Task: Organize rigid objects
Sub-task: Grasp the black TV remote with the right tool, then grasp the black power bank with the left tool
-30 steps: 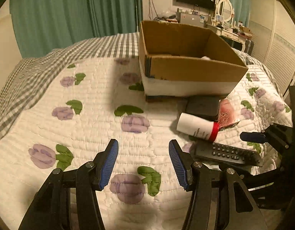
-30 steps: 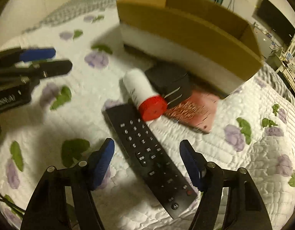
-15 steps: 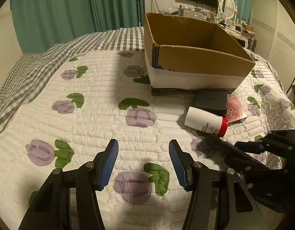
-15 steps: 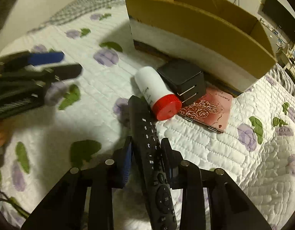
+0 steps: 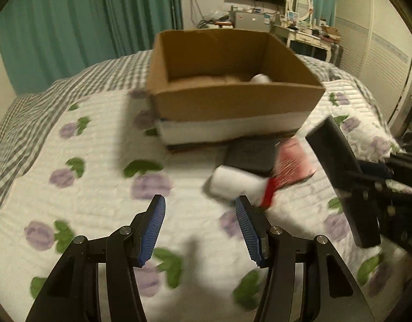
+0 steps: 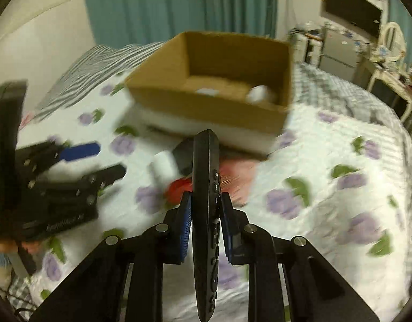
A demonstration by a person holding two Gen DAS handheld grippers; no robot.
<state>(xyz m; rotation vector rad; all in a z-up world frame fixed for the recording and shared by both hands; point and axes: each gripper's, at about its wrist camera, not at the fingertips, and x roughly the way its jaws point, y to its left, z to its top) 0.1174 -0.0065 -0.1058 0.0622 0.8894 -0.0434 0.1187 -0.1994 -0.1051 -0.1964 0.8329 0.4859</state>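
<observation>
My right gripper [image 6: 205, 206] is shut on a black remote control [image 6: 206, 187] and holds it edge-up above the quilt; the remote also shows at the right of the left wrist view [image 5: 340, 177]. My left gripper [image 5: 200, 225] is open and empty, low over the quilt. A cardboard box [image 5: 232, 99] stands ahead, with a white object [image 5: 260, 78] inside. In front of it lie a white bottle with a red cap [image 5: 240, 185], a black adapter [image 5: 251, 155] and a pink card [image 5: 291, 161].
The bed is covered by a white quilt with purple flowers [image 5: 71, 177] and a grey checked blanket [image 5: 31, 123] behind. Teal curtains [image 5: 85, 26] hang at the back. A desk with a mirror [image 5: 307, 29] stands at the far right.
My right gripper closed on the remote and lifted it off the quilt, tilting it up toward the box. My left gripper stayed open and moved closer to the bottle.
</observation>
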